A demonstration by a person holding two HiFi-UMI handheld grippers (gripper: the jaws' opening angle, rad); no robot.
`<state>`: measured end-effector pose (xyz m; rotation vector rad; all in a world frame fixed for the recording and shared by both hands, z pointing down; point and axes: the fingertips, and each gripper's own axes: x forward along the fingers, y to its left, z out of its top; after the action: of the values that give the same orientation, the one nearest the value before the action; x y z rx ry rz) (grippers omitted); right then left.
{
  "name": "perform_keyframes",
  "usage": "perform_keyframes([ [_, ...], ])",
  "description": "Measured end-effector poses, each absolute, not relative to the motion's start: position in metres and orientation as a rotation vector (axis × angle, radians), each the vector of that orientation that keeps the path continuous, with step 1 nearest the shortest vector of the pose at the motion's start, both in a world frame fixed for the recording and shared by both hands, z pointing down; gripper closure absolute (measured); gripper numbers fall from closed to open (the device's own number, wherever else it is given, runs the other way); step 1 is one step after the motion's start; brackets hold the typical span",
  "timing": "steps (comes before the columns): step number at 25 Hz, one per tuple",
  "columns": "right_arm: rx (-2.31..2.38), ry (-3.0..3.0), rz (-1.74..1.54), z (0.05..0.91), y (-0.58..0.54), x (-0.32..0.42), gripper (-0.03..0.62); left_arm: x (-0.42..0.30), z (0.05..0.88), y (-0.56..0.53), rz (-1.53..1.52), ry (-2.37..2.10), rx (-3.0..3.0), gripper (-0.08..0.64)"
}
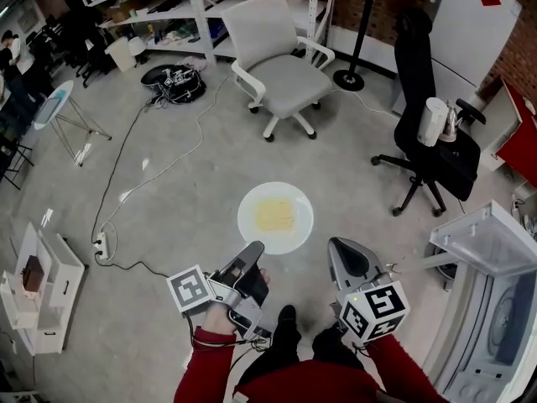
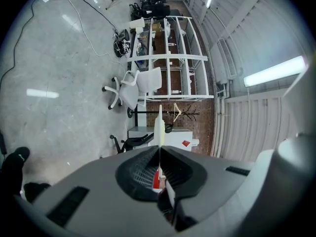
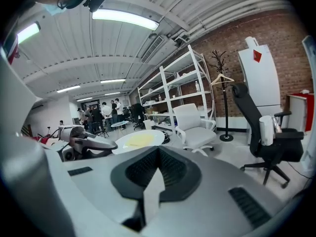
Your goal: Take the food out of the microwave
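Note:
A white plate (image 1: 275,217) with flat yellow food (image 1: 275,215) on it hangs over the floor in front of me. My left gripper (image 1: 252,252) is shut on the plate's near left rim. In the left gripper view the plate (image 2: 159,125) shows edge-on, pinched between the jaws of the left gripper (image 2: 159,154). My right gripper (image 1: 342,252) is just right of the plate, shut and empty, apart from the rim. The right gripper view shows that gripper (image 3: 158,151), the plate (image 3: 138,140) and the left gripper (image 3: 84,144) to its left. The microwave (image 1: 503,326) stands at my right with its door (image 1: 487,240) open.
A white office chair (image 1: 281,65) stands ahead and a black chair (image 1: 432,141) carrying a white jug at the right. Cables and a power strip (image 1: 101,246) lie on the floor at the left. A small white shelf unit (image 1: 46,284) is at the far left.

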<state>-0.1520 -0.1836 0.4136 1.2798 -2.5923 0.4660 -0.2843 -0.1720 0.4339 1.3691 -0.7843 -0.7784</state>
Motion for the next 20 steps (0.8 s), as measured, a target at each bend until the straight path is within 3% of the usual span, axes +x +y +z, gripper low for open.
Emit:
perform_keyframes([
  [20, 1.206, -2.605, 0.463, 0.419, -0.184, -0.165, 0.583, -0.286, 0.432, -0.176, -0.797, -0.789, 1.368, 0.541],
])
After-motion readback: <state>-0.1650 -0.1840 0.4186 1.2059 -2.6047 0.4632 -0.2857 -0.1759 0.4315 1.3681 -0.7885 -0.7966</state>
